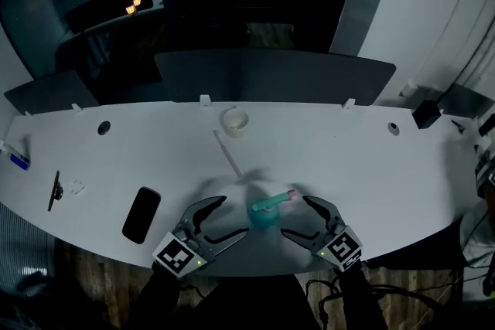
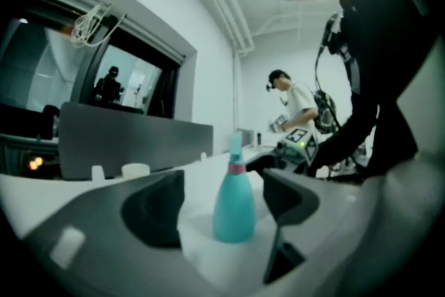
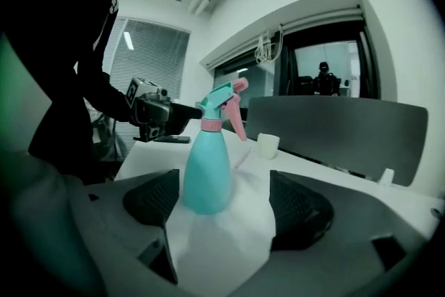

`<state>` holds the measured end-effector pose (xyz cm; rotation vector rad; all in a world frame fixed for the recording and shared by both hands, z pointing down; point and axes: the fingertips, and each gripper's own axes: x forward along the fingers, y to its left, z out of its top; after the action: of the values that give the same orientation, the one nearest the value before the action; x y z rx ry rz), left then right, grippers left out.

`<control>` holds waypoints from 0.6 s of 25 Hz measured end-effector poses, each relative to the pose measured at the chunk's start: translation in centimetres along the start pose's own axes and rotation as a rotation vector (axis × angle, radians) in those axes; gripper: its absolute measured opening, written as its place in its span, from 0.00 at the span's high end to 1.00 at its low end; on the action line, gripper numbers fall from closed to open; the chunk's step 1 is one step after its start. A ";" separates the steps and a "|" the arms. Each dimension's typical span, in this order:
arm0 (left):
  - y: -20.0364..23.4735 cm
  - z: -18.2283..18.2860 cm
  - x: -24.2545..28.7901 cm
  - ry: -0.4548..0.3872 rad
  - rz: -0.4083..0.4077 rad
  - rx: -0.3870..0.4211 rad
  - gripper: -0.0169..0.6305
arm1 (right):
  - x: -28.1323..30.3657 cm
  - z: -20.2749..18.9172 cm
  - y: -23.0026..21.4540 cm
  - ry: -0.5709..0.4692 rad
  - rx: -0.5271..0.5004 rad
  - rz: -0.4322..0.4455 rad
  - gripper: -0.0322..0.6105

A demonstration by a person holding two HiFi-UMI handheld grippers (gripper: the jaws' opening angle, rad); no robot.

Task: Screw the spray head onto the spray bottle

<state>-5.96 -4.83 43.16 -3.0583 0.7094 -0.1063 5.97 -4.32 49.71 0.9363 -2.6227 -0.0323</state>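
A teal spray bottle (image 1: 263,216) stands upright near the table's front edge, with its teal and pink spray head (image 1: 280,199) on its neck. My left gripper (image 1: 235,216) sits just left of the bottle and is open, its pads clear of it. My right gripper (image 1: 293,216) sits just right of it, also open. In the left gripper view the bottle (image 2: 234,209) stands beyond the spread jaws of the left gripper (image 2: 222,207), untouched. In the right gripper view the bottle (image 3: 206,170) and spray head (image 3: 224,97) stand beyond the right gripper (image 3: 229,202), nearer its left pad.
On the white table (image 1: 371,166) are a white cup (image 1: 235,120), a thin stick (image 1: 228,153), a black phone (image 1: 141,214), a pen (image 1: 55,190) and a small black box (image 1: 426,114). Dark partition panels (image 1: 271,73) line the far edge.
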 end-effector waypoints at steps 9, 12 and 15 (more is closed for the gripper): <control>0.7 1.8 -3.9 0.035 0.410 0.090 0.97 | -4.9 3.5 0.1 -0.109 0.152 -0.288 0.94; -0.8 4.7 -5.1 -0.050 0.645 0.150 0.97 | -6.4 6.9 1.4 -0.166 0.042 -0.390 0.94; -4.9 5.8 -6.4 -0.101 0.768 0.195 0.97 | -8.6 9.9 4.4 -0.252 -0.066 -0.485 0.94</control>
<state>-9.19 2.28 37.01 -2.3844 1.6651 -0.0143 6.17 3.47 38.31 1.6111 -2.5200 -0.3770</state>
